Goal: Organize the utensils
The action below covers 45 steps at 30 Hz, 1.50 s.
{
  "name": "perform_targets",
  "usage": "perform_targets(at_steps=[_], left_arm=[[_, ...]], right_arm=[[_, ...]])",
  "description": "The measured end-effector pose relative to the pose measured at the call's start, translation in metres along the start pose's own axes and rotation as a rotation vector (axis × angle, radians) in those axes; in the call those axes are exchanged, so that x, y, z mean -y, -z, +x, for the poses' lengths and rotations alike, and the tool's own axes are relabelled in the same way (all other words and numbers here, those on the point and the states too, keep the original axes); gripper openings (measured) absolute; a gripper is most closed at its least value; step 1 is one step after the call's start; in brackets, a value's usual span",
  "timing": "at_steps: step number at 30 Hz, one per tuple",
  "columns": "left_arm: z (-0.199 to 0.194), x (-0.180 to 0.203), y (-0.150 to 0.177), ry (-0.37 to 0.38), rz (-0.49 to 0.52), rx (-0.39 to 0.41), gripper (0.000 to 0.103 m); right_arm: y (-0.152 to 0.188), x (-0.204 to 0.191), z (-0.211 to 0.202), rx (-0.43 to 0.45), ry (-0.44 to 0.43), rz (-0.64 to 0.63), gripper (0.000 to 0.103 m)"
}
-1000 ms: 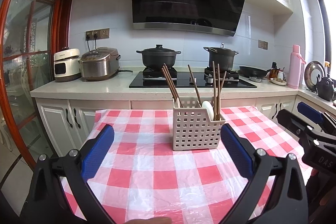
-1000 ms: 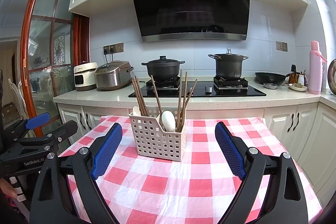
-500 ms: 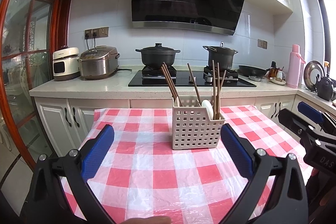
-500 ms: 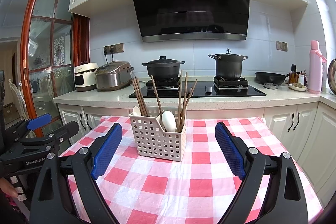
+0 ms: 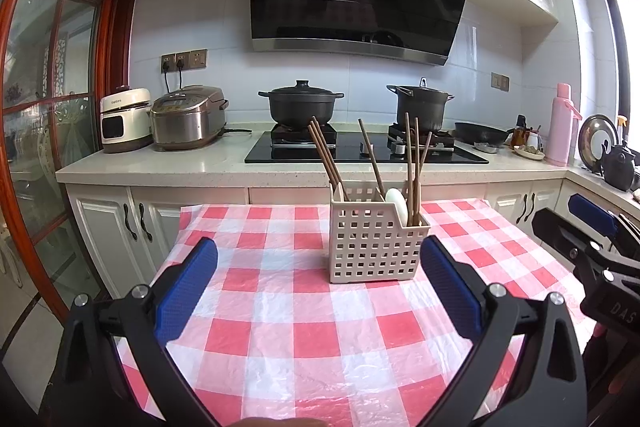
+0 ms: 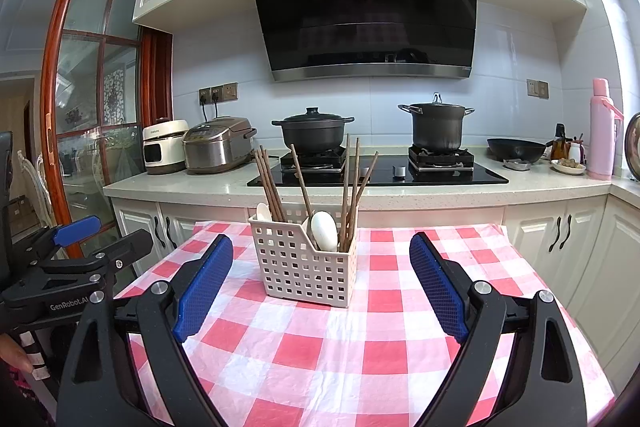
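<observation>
- almost nothing has moved since a moment ago; your left gripper (image 5: 318, 281) and right gripper (image 6: 322, 283) stay wide and hold nothing.
- the basket (image 6: 305, 263) sits on the checked table (image 6: 384, 339), chopsticks (image 6: 269, 187) and spoon (image 6: 325, 235) inside, so the job looks done.

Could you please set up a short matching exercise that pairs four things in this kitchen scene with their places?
Things:
1. chopsticks
2. pink thermos
3. rice cooker
4. utensil basket

Places:
A. on the checkered tablecloth
B. standing in the basket
C. right end of the counter
D. counter, left of the stove

Pairs: 1-B, 2-C, 3-D, 4-A
</observation>
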<state>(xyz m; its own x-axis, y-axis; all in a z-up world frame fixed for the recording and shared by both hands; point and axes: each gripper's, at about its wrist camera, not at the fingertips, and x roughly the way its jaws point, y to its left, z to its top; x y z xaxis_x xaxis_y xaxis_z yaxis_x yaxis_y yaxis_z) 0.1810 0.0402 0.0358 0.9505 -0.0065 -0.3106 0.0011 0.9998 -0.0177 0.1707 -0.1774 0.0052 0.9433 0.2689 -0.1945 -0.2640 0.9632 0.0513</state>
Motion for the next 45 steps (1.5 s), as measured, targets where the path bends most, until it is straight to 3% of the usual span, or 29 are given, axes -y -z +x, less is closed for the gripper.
perform_targets(at_steps=[17, 36, 45], left_arm=[[0.005, -0.005, -0.002, 0.035, -0.013, -0.032, 0.098], [0.014, -0.003, -0.001, -0.012, 0.000, -0.041, 0.098], [0.009, -0.004, -0.002, 0.025, -0.002, -0.037, 0.098]], right_arm=[[0.000, 0.000, -0.003, 0.004, 0.000, 0.001, 0.085], [-0.001, 0.001, -0.004, 0.001, 0.001, 0.005, 0.085], [0.000, 0.001, -0.005, 0.007, -0.002, -0.002, 0.085]])
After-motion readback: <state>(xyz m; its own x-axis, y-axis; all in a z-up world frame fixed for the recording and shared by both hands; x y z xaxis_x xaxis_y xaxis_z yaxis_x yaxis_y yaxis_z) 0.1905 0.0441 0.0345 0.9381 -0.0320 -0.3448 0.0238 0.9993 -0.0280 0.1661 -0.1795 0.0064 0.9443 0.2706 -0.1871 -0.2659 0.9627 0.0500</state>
